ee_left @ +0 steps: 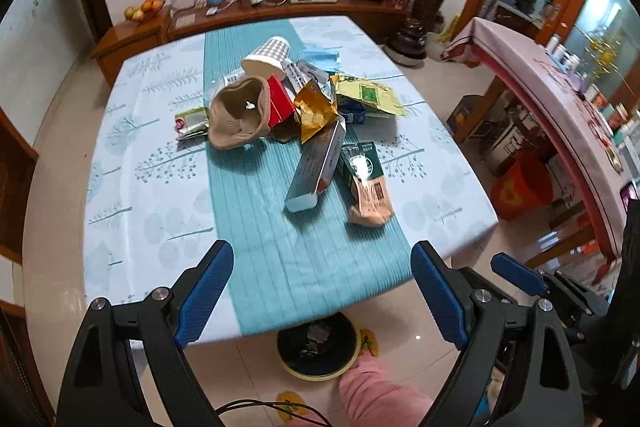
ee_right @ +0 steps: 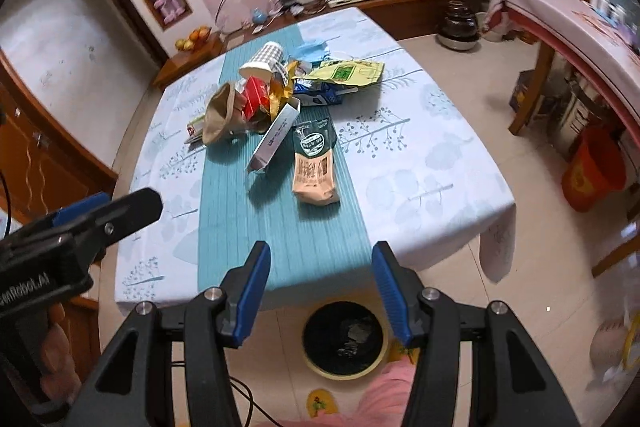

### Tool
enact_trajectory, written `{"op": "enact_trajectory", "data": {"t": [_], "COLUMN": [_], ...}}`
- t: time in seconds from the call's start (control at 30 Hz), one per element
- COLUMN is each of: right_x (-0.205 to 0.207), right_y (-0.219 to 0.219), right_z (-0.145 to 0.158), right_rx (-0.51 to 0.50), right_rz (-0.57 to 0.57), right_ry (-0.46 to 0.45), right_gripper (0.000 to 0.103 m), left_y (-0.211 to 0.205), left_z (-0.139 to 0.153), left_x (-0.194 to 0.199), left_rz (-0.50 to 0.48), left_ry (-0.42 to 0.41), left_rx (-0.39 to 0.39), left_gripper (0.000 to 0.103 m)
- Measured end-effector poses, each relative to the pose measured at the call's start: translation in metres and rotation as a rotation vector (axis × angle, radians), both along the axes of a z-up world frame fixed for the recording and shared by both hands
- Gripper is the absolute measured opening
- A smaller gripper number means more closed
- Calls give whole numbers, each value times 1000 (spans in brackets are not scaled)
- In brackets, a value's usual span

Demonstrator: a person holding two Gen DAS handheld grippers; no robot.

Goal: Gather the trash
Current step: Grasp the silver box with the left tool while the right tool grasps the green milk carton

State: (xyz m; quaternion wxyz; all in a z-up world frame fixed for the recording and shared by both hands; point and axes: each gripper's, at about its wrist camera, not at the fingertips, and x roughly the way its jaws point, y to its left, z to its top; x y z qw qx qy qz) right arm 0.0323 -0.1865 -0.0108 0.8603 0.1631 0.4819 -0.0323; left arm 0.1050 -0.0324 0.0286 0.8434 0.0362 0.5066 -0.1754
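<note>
Left gripper: fingers spread wide, nothing between them, above the near edge of the bench. Right gripper: fingers apart at a middle width, also empty, above the same near edge.

Directly below and between both, on the floor at the bench's foot: one round bin with a dark liner, a few scraps already inside.

Further out, on the teal runner at the middle of the bench: the trash, in one loose pile.

Nearest pieces:
- One tan-and-green snack pouch, lying flat. Probably light, soft and a little slippery; best taken across its narrow width near one end.
- One long grey carton, leaning against the pile with the far end raised. Likely light, stiff, easy to crush; best pinched across its flat sides near the low end.

Behind these:
- One brown crumpled paper bag, mouth open; soft, to be taken by the rim.
- One checked paper cup, on its side; light, able to roll.
- One red box.
- One gold foil wrapper, crinkly.
- One yellow-green pouch, flat.
- One small flat packet to the left.
- Bluish scraps at the far side, number not clear.
</note>
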Motion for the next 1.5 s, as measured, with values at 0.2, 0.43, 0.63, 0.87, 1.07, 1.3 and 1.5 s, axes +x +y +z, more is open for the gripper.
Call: {"op": "enact_trajectory", "data": {"t": [0.2,0.43,0.63,0.87,1.07,1.3,1.5], "right_x": [47,92,123,143,153,171,186], "right_y": [-31,-54,-60,-50,-45,-35,-18], "right_z": [-21,-46,-65,-83,-94,-105,-120], "right_rx": [47,68,121,163,186,218,169], "right_rz": [62,151,214,279,299,284,258], "right_ry": [32,53,87,120,148,173,215], "right_gripper": [53,53,53,53,53,53,53], "left_y": [-35,-62,-73,-80,-75,-66,-61], "left_z": [-25,-68,-99,-116,-125,-136,-139], "left_x": [46,96,127,141,154,168,175], "left_rz": [47,94,102,91,111,131,137], "left_ry": [38,91,163,190,213,258,258], "left_rx": [56,132,175,233,252,245,235], "left_gripper": [89,89,89,87,82,66,53]}}
